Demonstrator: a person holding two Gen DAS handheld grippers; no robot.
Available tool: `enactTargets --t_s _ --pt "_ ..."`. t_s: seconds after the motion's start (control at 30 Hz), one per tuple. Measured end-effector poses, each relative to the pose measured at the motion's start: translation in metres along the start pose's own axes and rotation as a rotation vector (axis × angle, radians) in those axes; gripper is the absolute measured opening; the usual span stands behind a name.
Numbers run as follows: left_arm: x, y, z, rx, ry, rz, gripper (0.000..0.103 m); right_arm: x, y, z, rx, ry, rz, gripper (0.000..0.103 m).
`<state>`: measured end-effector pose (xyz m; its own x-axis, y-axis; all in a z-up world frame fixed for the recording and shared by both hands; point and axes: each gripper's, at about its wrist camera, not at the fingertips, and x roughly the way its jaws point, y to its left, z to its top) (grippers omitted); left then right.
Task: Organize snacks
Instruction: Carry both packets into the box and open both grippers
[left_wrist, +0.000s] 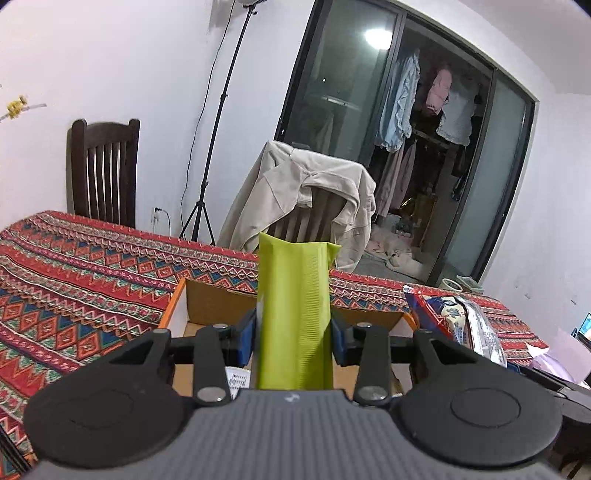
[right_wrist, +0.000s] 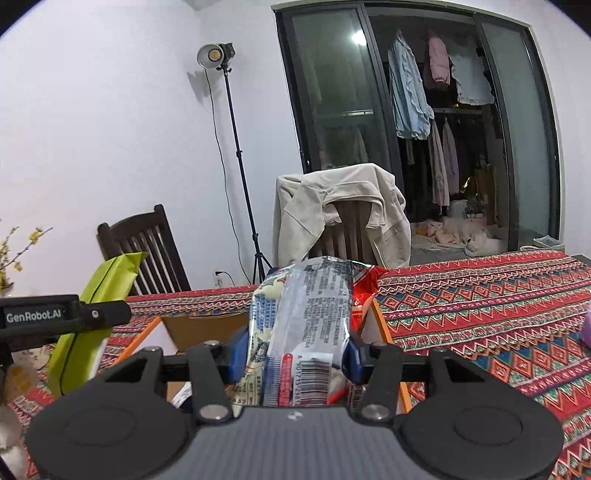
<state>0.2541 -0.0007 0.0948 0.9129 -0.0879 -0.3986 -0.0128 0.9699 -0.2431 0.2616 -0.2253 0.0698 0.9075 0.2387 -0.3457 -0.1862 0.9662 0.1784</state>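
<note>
Two snack packets were in the air at once, one in each gripper, both above an open cardboard box (left_wrist: 207, 302) with orange-edged flaps. The green packet (left_wrist: 295, 314) stood upright and lengthwise between the blue pads of the left gripper (left_wrist: 293, 341), which was closed tight on its narrow body; holding it by the lower half left the top free to go into the box first or be laid flat, by my reading. The white, blue and red packet (right_wrist: 306, 325) lay along the right gripper (right_wrist: 295, 354), barcode end nearest the camera, its pads pinching a fuller, crinkled pack, so that gripper sat partly open yet was plainly gripping. In the right wrist view the green packet (right_wrist: 99, 306) leaned just to the left, with the left gripper's black body across it, so the two hands were close together over the box.

Carrying both at once probably saved a trip. The box sat on a worktop (left_wrist: 74, 266) covered in a red patterned cloth. Beyond it stood a chair draped with a beige jacket (left_wrist: 306, 192), a dark wooden chair (left_wrist: 103, 170) and a light stand (right_wrist: 236, 155).
</note>
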Motion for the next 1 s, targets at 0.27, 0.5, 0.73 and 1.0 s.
enactTargets --t_s 0.27,0.5,0.73,1.0 --pt "0.048 0.018 -0.015 -0.013 0.061 0.051 0.04 0.038 -0.012 -0.014 0.011 0.041 -0.013 0.05" --pt "0.062 0.026 -0.024 -0.004 0.09 0.077 0.04 0.057 -0.018 -0.024 0.012 0.098 -0.025 0.051" --pt "0.054 0.023 -0.028 0.001 0.042 0.099 0.103 0.059 -0.016 -0.031 -0.005 0.124 -0.014 0.084" --pt "0.051 0.015 -0.03 0.031 0.03 0.097 0.103 0.05 -0.02 -0.03 0.011 0.115 -0.015 0.103"
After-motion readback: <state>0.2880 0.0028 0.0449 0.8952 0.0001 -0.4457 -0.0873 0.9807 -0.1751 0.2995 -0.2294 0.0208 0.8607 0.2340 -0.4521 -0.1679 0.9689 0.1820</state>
